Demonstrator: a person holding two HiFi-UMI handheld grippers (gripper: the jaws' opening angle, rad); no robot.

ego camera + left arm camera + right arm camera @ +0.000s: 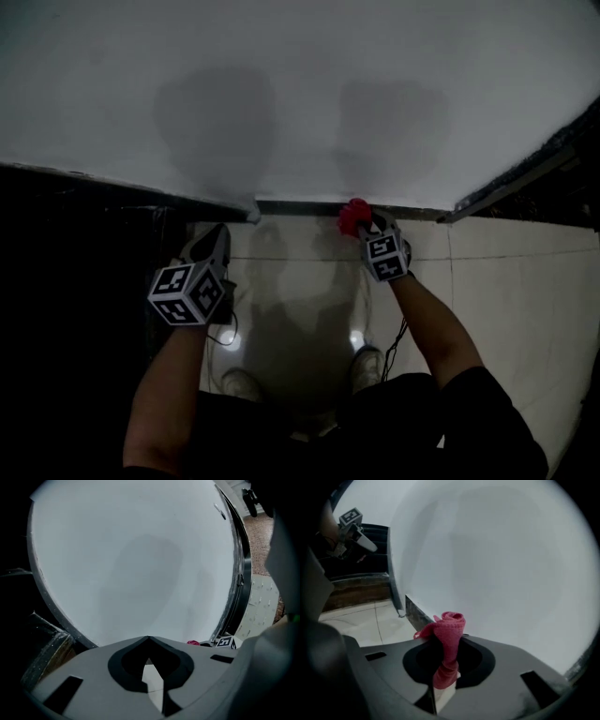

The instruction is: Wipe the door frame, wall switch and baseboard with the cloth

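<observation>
My right gripper (367,223) is shut on a red cloth (353,216) and holds it down against the dark baseboard (305,207) at the foot of the white wall (300,84). In the right gripper view the bunched cloth (449,629) sticks up out of the right gripper (446,641), close to the baseboard (417,614). My left gripper (216,236) hangs to the left, near the wall's corner, apart from the cloth. Its jaws meet with nothing between them (149,640). The cloth (193,642) shows small at the lower right of the left gripper view.
A dark frame edge (520,173) runs up at the right of the wall. Left of the wall's corner lies a black, dim area (75,253). The floor is glossy pale tile (506,281). The person's shoes (367,361) stand just behind the grippers, and a cable (227,333) hangs there.
</observation>
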